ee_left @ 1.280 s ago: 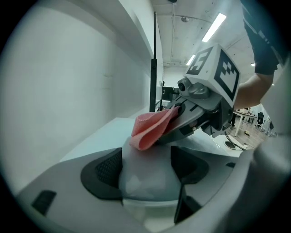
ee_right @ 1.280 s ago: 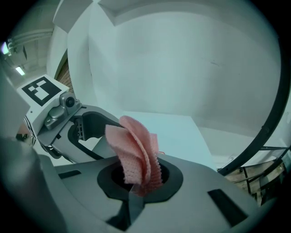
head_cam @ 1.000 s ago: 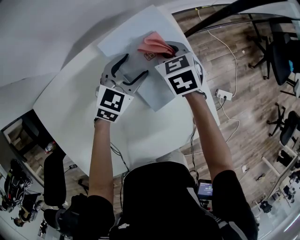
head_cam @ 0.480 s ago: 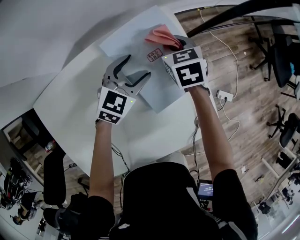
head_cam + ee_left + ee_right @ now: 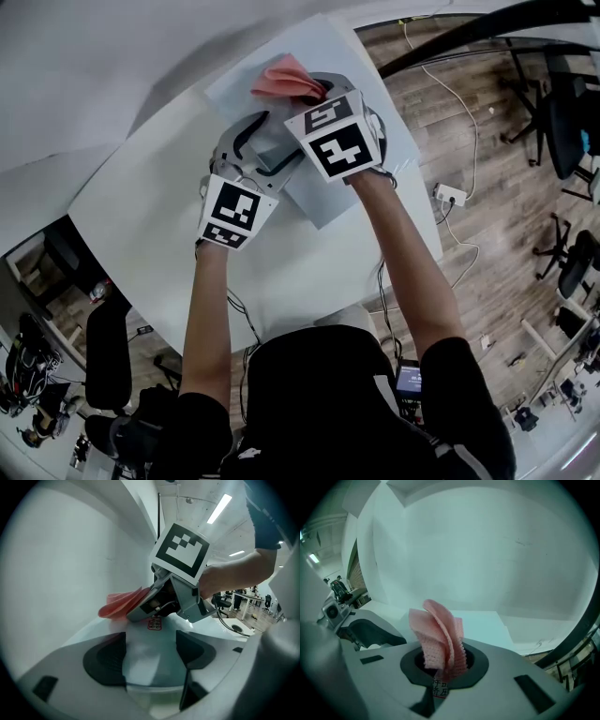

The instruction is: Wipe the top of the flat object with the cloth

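Observation:
A flat pale grey-blue board (image 5: 317,199) lies on the white table (image 5: 150,220). My right gripper (image 5: 317,90) is shut on a folded pink cloth (image 5: 286,77), which sticks out over the board's far left part. In the right gripper view the cloth (image 5: 439,637) stands bunched between the jaws of the right gripper (image 5: 443,665). My left gripper (image 5: 270,141) is open over the board's near left side. In the left gripper view, the left gripper (image 5: 150,651) has the board (image 5: 149,656) showing between its dark pads (image 5: 105,658), and a red label (image 5: 154,624) lies just under the right gripper (image 5: 171,599).
The table's right edge drops to a wooden floor with a white power strip (image 5: 448,193) and cables. Office chairs (image 5: 562,103) stand at the far right. A black bar (image 5: 450,33) crosses the upper right. A white wall rises behind the table.
The right gripper has carried the cloth leftward across the board's far part and now covers the red label in the head view. The left gripper has barely moved.

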Motion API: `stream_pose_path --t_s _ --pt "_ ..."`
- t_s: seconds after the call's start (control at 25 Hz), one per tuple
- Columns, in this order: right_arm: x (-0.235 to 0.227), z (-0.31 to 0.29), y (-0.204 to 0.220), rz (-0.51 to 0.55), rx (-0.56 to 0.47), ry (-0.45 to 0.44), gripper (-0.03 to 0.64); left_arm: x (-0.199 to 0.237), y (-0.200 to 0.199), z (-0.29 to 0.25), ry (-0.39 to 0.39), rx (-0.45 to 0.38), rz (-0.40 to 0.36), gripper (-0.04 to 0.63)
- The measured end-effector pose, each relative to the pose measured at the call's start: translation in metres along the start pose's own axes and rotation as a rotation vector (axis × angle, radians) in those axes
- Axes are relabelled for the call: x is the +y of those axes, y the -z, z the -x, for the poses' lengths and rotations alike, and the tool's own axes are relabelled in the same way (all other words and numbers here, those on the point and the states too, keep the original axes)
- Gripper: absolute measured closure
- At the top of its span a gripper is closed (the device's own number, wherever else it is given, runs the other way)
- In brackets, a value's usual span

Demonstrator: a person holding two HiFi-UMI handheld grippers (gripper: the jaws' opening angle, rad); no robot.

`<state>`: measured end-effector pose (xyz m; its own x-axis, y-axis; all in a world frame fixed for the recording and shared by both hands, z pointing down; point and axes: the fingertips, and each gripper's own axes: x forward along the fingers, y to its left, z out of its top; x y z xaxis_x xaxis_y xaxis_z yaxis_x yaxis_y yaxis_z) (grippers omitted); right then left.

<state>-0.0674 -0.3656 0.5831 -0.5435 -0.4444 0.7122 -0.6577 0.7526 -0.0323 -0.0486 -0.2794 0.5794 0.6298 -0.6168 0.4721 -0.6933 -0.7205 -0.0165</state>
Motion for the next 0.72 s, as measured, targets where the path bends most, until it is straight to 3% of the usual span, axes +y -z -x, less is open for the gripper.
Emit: stream_pose_path --t_s 0.4,0.72 --pt "-0.007 0.023 -0.009 -0.066 -0.056 0.025 0.569 0.003 -0.001 0.002 0.004 0.001 0.056 0.268" --pt "-0.011 0.081 -0.017 -0.122 -0.140 0.023 0.569 -0.005 -0.040 0.032 -0.021 -0.050 0.049 0.270"
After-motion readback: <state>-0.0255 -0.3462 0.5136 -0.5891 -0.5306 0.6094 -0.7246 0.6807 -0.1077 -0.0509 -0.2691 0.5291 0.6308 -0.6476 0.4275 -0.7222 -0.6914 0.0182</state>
